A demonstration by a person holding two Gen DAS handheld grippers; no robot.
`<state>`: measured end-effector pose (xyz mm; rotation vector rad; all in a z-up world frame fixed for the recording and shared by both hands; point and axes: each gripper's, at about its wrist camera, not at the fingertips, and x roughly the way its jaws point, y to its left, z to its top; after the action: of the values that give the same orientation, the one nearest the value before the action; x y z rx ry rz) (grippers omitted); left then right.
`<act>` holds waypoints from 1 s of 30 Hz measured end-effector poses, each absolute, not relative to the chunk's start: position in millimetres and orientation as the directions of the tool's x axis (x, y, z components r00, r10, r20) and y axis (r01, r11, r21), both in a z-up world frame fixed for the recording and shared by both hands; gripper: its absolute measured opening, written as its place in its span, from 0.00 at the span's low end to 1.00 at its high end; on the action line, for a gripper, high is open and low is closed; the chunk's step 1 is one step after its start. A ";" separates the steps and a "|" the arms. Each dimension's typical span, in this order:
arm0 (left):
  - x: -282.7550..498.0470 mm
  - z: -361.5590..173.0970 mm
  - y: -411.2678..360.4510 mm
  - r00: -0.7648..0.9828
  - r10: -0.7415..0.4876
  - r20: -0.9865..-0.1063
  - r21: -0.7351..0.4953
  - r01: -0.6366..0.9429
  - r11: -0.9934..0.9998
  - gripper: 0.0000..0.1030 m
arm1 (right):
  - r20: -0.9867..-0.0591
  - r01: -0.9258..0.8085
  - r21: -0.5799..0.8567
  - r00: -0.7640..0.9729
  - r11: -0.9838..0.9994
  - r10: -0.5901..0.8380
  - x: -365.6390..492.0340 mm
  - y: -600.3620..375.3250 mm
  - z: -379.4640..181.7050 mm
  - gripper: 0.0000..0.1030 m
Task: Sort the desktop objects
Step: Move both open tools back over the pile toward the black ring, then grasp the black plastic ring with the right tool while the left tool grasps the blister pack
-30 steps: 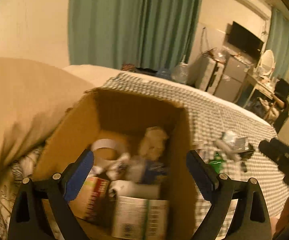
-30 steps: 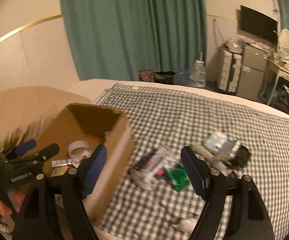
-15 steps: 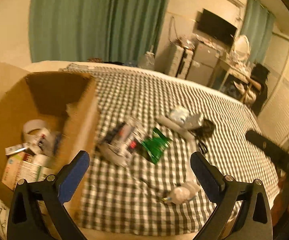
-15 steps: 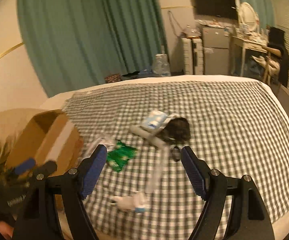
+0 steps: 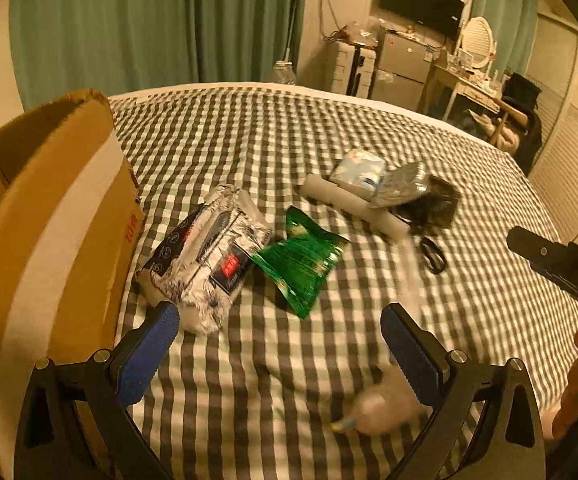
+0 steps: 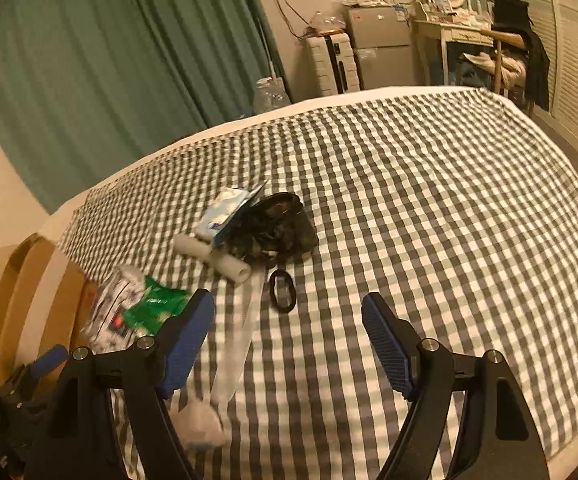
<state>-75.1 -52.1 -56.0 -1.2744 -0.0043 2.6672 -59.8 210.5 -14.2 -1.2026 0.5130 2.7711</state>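
Left of the left hand-held gripper (image 5: 279, 330), whose jaws stood spread with nothing between them, a cardboard box (image 5: 49, 216) rested on the bed's checked cover (image 5: 369, 128). Ahead of it lay a silver packet (image 5: 209, 256) touching a green packet (image 5: 303, 258), then a white tube (image 5: 353, 204), a blue-white pack (image 5: 361, 168) and a dark bag (image 5: 429, 200). The right hand-held gripper (image 6: 287, 330) hung spread and empty, a black ring (image 6: 282, 291) just ahead. Beyond the bed were green curtains (image 5: 149, 20), a television (image 5: 421, 2) and a dressing table (image 5: 469, 88).
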 end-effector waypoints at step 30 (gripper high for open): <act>-191.2 -96.2 49.7 -0.603 0.161 -0.782 0.017 -0.278 -0.960 1.00 | -0.769 -0.003 0.253 -0.607 -0.968 -0.199 -188.5 201.5 -66.6 0.64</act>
<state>-191.2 49.7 -96.2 -1.2498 0.1998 2.6038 -188.5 201.5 -66.6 -1.4318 0.3741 2.8953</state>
